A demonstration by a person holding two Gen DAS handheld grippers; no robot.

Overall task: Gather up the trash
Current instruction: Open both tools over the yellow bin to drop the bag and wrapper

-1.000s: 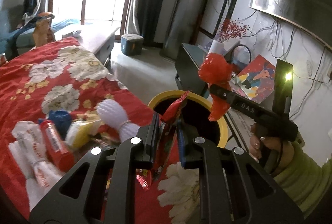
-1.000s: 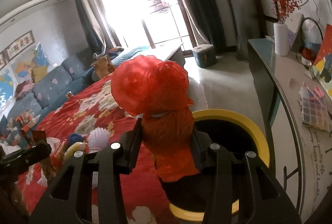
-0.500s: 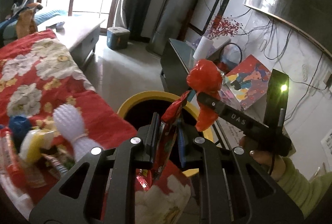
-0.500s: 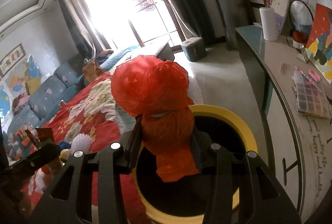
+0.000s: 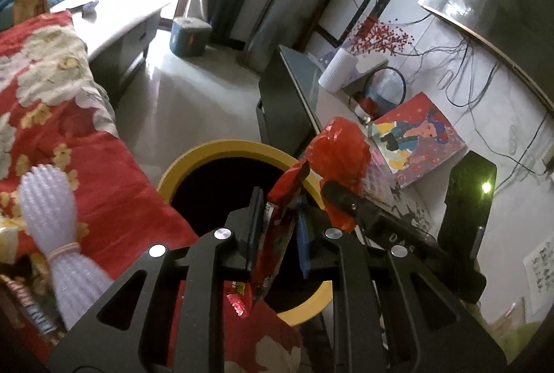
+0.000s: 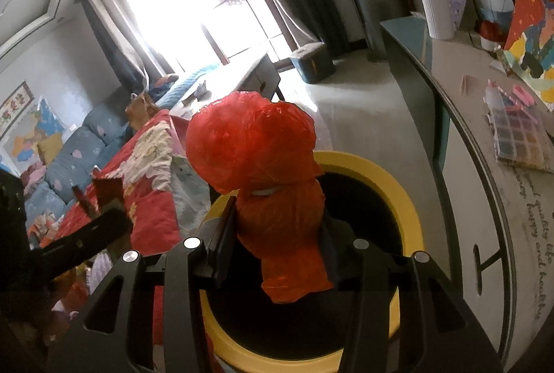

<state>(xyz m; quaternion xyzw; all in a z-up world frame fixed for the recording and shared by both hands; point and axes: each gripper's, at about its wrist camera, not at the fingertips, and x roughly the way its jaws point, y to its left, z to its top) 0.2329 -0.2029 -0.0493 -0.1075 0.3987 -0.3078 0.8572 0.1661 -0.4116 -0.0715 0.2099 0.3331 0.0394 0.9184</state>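
A: From the left wrist, what has changed for us?

B: A second ago our left tongs [image 5: 277, 227] were over the bed [image 5: 114, 186], with the bin [image 5: 194, 162] ahead. Now the bin's dark mouth lies right under them. They are clamped on the wrapper [image 5: 277, 234], which hangs partly over the opening and partly over the bin's near rim by the bed's edge.

A: And the right tongs [image 5: 341, 196] in that view?

B: They have come in beside ours, over the bin's far rim, pinching the red bag [image 5: 341, 148]. The white foam net [image 5: 48, 200] is on the bed, well short of the bin.

A: From the right wrist?

B: Our right tongs [image 6: 277, 234] are closed on the red bag [image 6: 252, 148] at its tied neck. The bin [image 6: 398, 193] filled less of the view before; now its mouth sits directly beneath the bag.

A: So what does it mean?

B: We judge both pieces are in place to drop. Opening comes next; the wrapper's low tail near the rim could catch.
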